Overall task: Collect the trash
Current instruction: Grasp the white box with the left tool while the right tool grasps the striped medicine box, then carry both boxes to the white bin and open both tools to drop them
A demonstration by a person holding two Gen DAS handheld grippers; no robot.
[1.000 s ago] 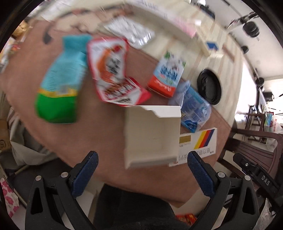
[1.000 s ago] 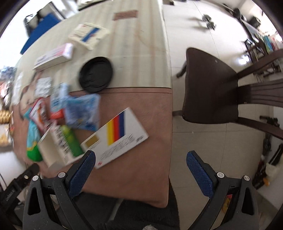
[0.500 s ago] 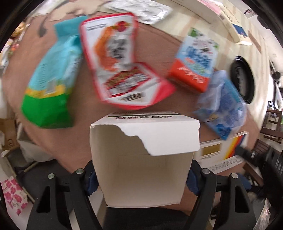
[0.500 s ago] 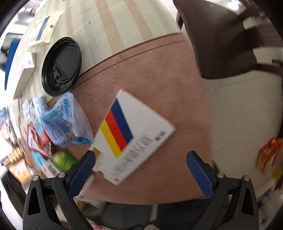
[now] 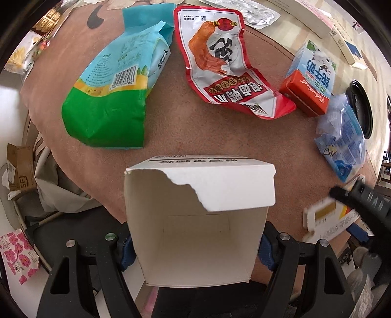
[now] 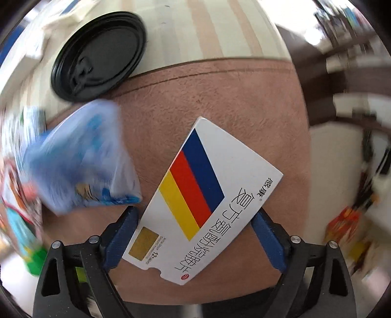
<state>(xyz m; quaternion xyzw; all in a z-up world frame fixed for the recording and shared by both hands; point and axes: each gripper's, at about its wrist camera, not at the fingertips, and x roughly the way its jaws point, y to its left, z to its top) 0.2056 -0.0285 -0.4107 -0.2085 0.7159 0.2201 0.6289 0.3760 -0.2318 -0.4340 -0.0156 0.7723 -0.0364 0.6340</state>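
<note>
My left gripper [image 5: 195, 247] is shut on an open white cardboard box [image 5: 198, 220] with a torn flap, held at the near edge of the brown mat [image 5: 210, 137]. My right gripper [image 6: 195, 230] is shut on a flat white medicine box [image 6: 200, 195] with yellow, red and blue stripes; it also shows in the left wrist view [image 5: 327, 220]. On the mat lie a green and blue rice bag [image 5: 114, 90], a red snack pouch [image 5: 227, 66], a milk carton [image 5: 310, 80] and a blue plastic wrapper [image 5: 342, 139].
A black round lid [image 6: 97, 56] lies on the striped tablecloth [image 6: 220, 31] beyond the mat. A foil wrapper [image 5: 244, 9] and flat boxes [image 5: 347, 46] lie at the far side. A dark chair [image 6: 342, 73] stands to the right. Bags and a carton [image 5: 22, 168] sit on the floor at left.
Both grippers moved in from above the table and closed: the left onto the white box, the right onto the striped medicine box, which were lying free a second ago.
</note>
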